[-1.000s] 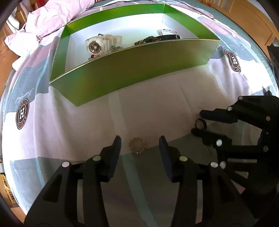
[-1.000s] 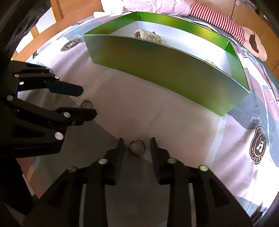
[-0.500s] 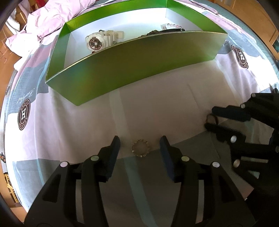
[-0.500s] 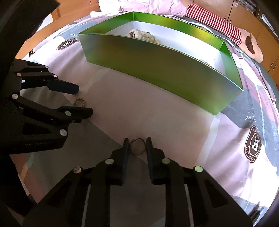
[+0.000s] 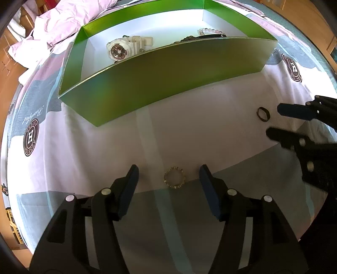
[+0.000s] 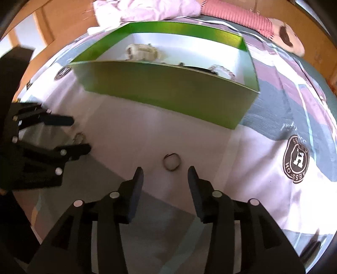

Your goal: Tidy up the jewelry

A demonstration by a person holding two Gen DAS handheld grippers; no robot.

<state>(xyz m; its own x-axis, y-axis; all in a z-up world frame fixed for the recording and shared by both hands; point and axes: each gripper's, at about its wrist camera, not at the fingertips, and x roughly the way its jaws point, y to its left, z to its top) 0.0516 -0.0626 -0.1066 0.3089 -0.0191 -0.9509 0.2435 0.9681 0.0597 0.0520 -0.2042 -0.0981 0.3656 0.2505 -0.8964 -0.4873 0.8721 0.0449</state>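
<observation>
A small gold crown-shaped ring (image 5: 174,177) lies on the bedsheet between the fingertips of my left gripper (image 5: 168,172), whose jaws are opening and do not touch it. A dark plain ring (image 6: 171,161) lies on the sheet just ahead of my right gripper (image 6: 165,175); its jaws are opening too, with nothing between them. The left wrist view shows that dark ring (image 5: 263,113) beside the right gripper's fingertips (image 5: 292,110). Behind both stands a green box (image 5: 168,78) with a white watch (image 5: 121,49) and beaded bracelets (image 5: 208,33) inside.
The sheet is white, pink and grey with round brown logo patches (image 5: 31,137) (image 6: 297,162). A crumpled pink quilt (image 5: 63,23) lies behind the box. A striped pink sleeve (image 6: 236,18) stretches along the far right. Wooden floor or furniture shows at the edges.
Both grippers' jaws have widened. The right gripper had pinched close around the dark ring, then drew back from it; the ring now lies free ahead of its tips. The left gripper stayed over the crown ring.
</observation>
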